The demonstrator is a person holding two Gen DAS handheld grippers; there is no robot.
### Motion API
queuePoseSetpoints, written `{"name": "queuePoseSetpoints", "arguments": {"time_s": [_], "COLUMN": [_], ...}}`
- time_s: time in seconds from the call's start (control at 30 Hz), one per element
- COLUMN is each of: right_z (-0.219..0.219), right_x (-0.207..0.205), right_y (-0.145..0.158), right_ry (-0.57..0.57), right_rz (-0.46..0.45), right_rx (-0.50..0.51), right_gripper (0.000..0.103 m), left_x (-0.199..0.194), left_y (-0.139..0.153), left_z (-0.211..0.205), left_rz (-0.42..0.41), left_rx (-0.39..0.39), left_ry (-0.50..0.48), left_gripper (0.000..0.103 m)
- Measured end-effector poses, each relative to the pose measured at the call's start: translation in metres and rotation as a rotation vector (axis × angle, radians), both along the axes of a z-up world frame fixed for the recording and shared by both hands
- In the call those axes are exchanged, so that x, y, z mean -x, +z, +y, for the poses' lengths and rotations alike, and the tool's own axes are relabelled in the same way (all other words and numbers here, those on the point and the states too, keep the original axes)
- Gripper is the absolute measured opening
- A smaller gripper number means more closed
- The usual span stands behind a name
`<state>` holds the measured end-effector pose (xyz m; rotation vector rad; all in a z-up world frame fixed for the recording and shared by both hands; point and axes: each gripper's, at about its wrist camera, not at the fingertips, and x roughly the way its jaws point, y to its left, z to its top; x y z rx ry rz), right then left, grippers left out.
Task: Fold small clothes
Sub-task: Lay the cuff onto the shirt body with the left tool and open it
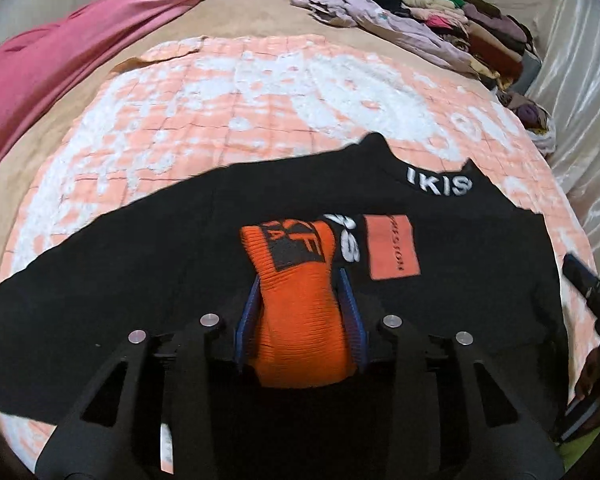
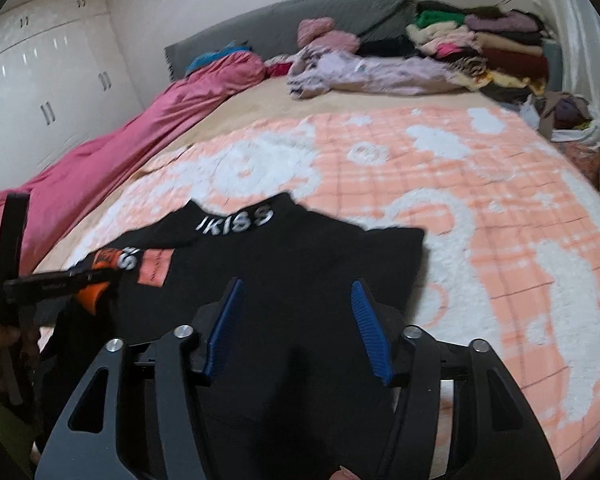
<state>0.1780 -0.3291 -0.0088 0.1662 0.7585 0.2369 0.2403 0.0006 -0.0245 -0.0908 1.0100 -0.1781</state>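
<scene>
Nearest to us in the left wrist view, our left gripper point(image 1: 300, 300) has its jaws closed most of the way on the orange ribbed cuff point(image 1: 300, 308) of the black top point(image 1: 140, 280); the blue pads point(image 1: 249, 312) press the knit from both sides, and the cuff bulges out ahead of them with a black printed patch on it. In the right wrist view, our right gripper point(image 2: 298, 320) hangs over the lower part of the same garment with its jaws standing about half open. Only flat black cloth shows between the blue pads point(image 2: 224, 320), and they grip nothing.

The black top lies spread flat on the orange-and-white quilt point(image 2: 480, 220), collar pointing away from us, white letters across the collar point(image 2: 236, 222). An orange rectangular label point(image 1: 392, 248) sits on the chest just beside the held cuff. From the right wrist view the left gripper appears at the left edge, holding that cuff up over the sleeve side of the top.

Beyond the quilt we see a tan sheet point(image 1: 260, 16) on the bed, a long pink blanket point(image 2: 120, 136) bunched along the left side, and a rumpled lilac garment point(image 2: 372, 72) further back. A stack of folded clothes point(image 2: 488, 48) stands in the far right corner beside a grey headboard point(image 2: 300, 24). White wardrobe doors point(image 2: 40, 92) fill the left wall.
</scene>
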Motion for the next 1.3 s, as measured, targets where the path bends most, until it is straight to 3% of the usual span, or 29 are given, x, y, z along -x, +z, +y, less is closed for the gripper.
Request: {"name": "queuePoseSetpoints", "arguments": {"time_s": [0.17, 0.33, 0.5, 0.6, 0.63, 0.8, 0.97, 1.1, 1.2, 1.3], "right_z": [-0.001, -0.001, 0.004, 0.007, 0.007, 0.005, 0.005, 0.006, 0.005, 0.008], "right_x": [-0.009, -0.005, -0.002, -0.002, -0.002, -0.002, -0.001, -0.002, 0.0, 0.004], "right_y": [-0.023, -0.019, -0.016, -0.015, -0.015, -0.015, -0.014, -0.015, -0.013, -0.006], "right_ry": [-0.028, -0.019, 0.0, 0.01, 0.01, 0.011, 0.007, -0.005, -0.007, 0.023], "right_rz": [0.105, 0.083, 0.074, 0.074, 0.073, 0.074, 0.076, 0.085, 0.079, 0.061], "right_rx": [0.04, 0.022, 0.02, 0.017, 0.016, -0.007, 0.007, 0.042, 0.041, 0.013], "right_gripper": [0.059, 0.059, 0.059, 0.059, 0.059, 0.059, 0.059, 0.059, 0.059, 0.059], "left_x": [0.004, 0.015, 0.021, 0.021, 0.023, 0.041, 0.033, 0.031, 0.038, 0.038], "left_y": [0.01, 0.003, -0.013, -0.016, -0.011, 0.032, 0.005, -0.007, 0.01, 0.026], "left_z": [0.029, 0.046, 0.029, 0.018, 0.015, -0.003, 0.007, 0.031, 0.037, 0.024], "left_rz": [-0.028, 0.027, 0.093, 0.086, 0.066, -0.107, -0.031, 0.008, -0.037, -0.074], "left_rx": [0.025, 0.147, 0.249, 0.227, 0.219, 0.074, -0.032, 0.018, 0.054, 0.065], "left_ry": [0.058, 0.061, 0.009, 0.022, 0.025, -0.018, 0.028, 0.094, 0.107, 0.069], "left_gripper": [0.033, 0.033, 0.033, 0.013, 0.012, 0.012, 0.016, 0.017, 0.018, 0.026]}}
